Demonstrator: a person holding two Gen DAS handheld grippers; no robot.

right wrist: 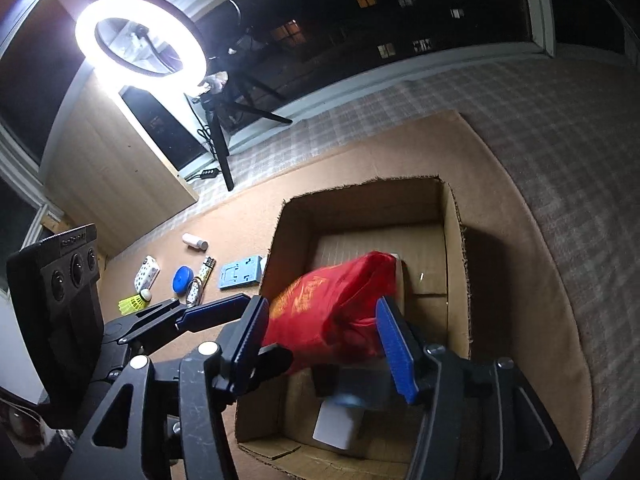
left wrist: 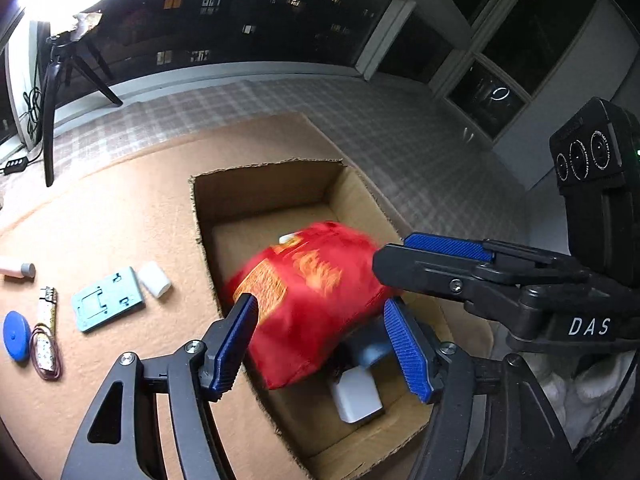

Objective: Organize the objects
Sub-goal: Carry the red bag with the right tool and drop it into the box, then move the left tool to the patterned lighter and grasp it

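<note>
A red bag [left wrist: 316,304] with gold print shows motion-blurred over the open cardboard box [left wrist: 276,184]; its lower end dips inside. It lies between the blue pads of my left gripper [left wrist: 324,340], whose jaws stand wide and do not clamp it. My right gripper [right wrist: 324,336] also straddles the red bag [right wrist: 340,308] with its jaws apart. In the left wrist view the right gripper [left wrist: 390,252] reaches in from the right, at the bag's far corner. Under the bag in the box lie a white block [left wrist: 356,396] and a blue-grey thing [left wrist: 372,350].
On the tan mat left of the box lie a teal plate [left wrist: 108,298], a white roll [left wrist: 154,279], a blue disc [left wrist: 16,336], a pink tube [left wrist: 16,268], a yellow shuttlecock [right wrist: 134,302] and a dotted case [right wrist: 147,276]. A ring light [right wrist: 140,36] on a tripod [left wrist: 52,92] stands at the back.
</note>
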